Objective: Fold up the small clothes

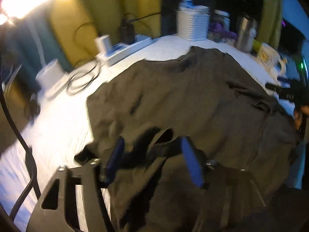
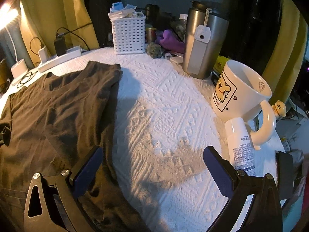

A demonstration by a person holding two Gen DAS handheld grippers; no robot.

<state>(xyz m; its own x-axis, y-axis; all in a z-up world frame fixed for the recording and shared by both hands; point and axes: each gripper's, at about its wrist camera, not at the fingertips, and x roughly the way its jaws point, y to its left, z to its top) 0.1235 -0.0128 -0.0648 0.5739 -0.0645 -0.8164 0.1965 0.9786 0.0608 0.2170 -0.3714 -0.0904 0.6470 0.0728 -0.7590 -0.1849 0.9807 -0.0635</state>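
A dark brown T-shirt (image 1: 189, 100) lies spread on the white textured cloth (image 1: 58, 119). In the blurred left wrist view my left gripper (image 1: 152, 147) is open, its blue pads on either side of a raised sleeve or fold of the shirt, just above it. In the right wrist view the T-shirt (image 2: 58, 104) lies at the left, its right side folded in. My right gripper (image 2: 152, 159) is wide open and empty, its left finger over the shirt's edge, its right finger over the white cloth (image 2: 166, 116). The right gripper also shows in the left wrist view (image 1: 285, 90).
A cartoon mug (image 2: 241, 94), a white tube (image 2: 241, 145), a steel tumbler (image 2: 202, 42), a white basket (image 2: 128, 34) and purple cloth (image 2: 170, 40) stand at the back right. A power strip with chargers (image 2: 58, 58) and cables (image 1: 81, 79) lie at the back left.
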